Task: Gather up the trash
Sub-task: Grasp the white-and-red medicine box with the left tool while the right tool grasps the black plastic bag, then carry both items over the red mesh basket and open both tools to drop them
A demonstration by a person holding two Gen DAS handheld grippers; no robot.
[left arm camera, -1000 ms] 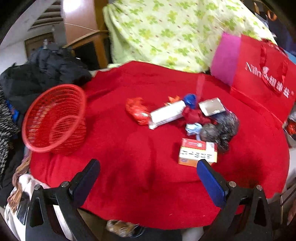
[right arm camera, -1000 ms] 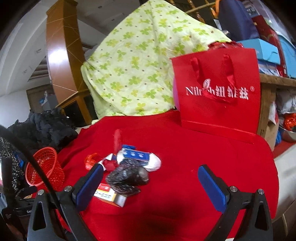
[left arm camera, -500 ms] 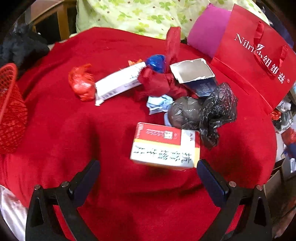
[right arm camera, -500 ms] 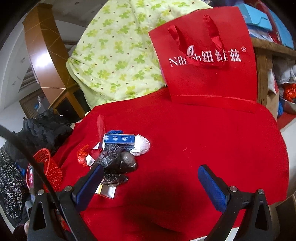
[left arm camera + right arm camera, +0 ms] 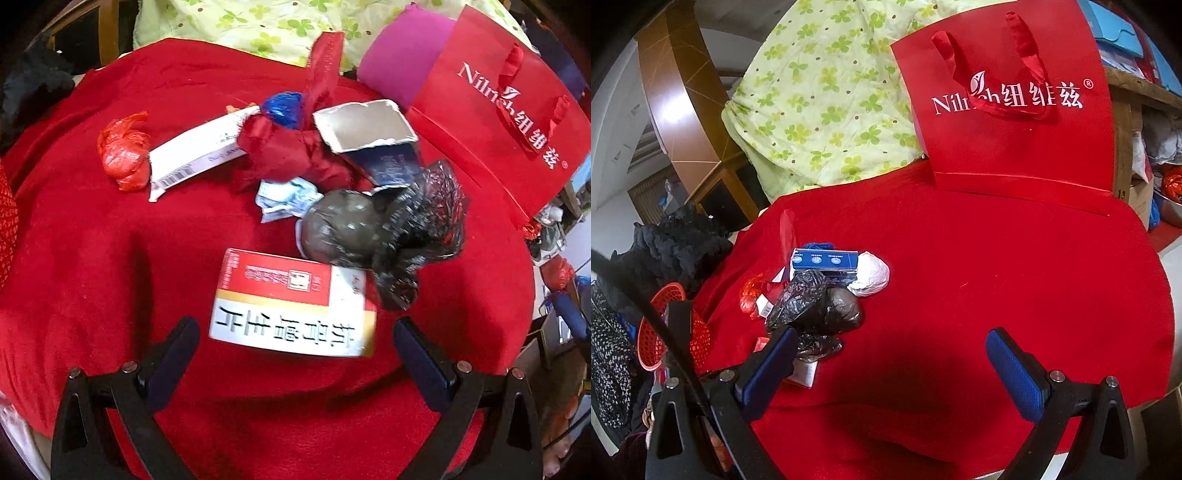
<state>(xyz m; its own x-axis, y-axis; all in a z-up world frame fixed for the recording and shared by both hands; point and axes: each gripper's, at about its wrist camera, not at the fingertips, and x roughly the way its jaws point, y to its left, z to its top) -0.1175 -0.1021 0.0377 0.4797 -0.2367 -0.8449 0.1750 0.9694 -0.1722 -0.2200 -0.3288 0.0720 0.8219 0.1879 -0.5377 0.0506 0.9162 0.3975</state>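
I am closing in with my left gripper point(image 5: 295, 345), its fingers wide open and empty, so the red-and-white box point(image 5: 293, 302) on the red cloth point(image 5: 92, 258) now sits between them, while my right gripper point(image 5: 890, 363) is hovering open, holding nothing.

Trash heaped on the red cloth, with a red mesh basket off to one side

A red-and-white carton point(image 5: 293, 304) lies flat nearest the left wrist camera, touching a knotted black plastic bag point(image 5: 384, 232); behind them sit a crumpled pale-blue wrapper point(image 5: 284, 197), a dark red bag wad point(image 5: 291, 155), a torn silver-lined box point(image 5: 364, 125), a blue bag wad point(image 5: 284, 105), a long white carton point(image 5: 199, 155) and a small red-orange bag wad point(image 5: 123, 153); a white wad point(image 5: 871, 273) lies at the heap's far side; the red mesh basket point(image 5: 674, 332) stands at the cloth's edge.
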